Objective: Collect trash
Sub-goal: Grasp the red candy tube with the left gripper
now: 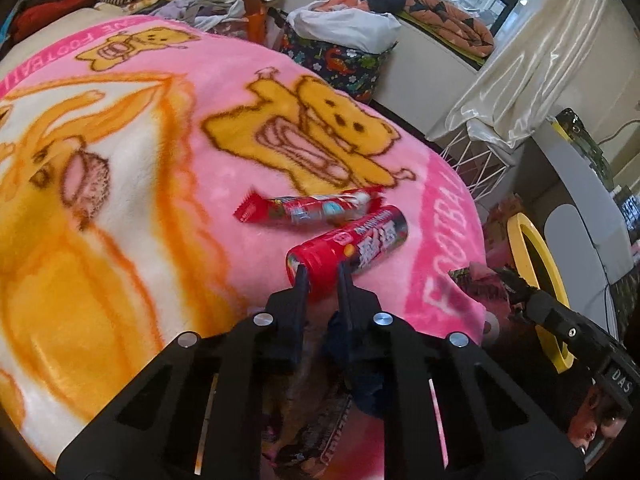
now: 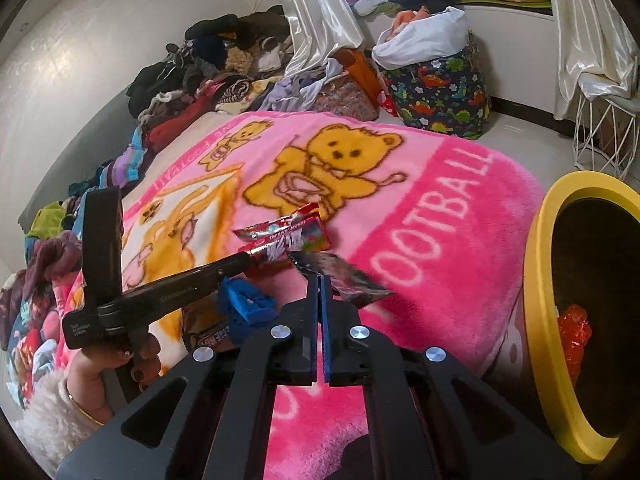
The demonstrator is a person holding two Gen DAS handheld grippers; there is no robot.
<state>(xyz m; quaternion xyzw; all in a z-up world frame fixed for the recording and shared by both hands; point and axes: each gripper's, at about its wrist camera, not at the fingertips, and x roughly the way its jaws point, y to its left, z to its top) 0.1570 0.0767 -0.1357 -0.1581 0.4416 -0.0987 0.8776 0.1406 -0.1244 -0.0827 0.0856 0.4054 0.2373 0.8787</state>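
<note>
Currently left gripper [image 1: 322, 276] is clamped on the near end of the red tube [image 1: 348, 246], which runs away ahead-right of its tips on the pink blanket [image 1: 168, 152]. Right gripper [image 2: 319, 280] is closed on a dark foil wrapper [image 2: 344, 274] at its tips; yellow bin [image 2: 538, 280] sits to its right.

The pink bear blanket [image 2: 460, 216] lies flat and mostly bare, open to a gripper from above on its far and left parts. Near its front edge a red tube [image 1: 348, 246] and a red wrapper [image 1: 308, 208] lie just beside each other. The yellow-rimmed bin [image 2: 538, 280] stands close against the blanket's right side, its mouth unblocked. Clothes piles [image 2: 208, 76] and a dinosaur-print basket [image 2: 440, 92] hem the far edge
</note>
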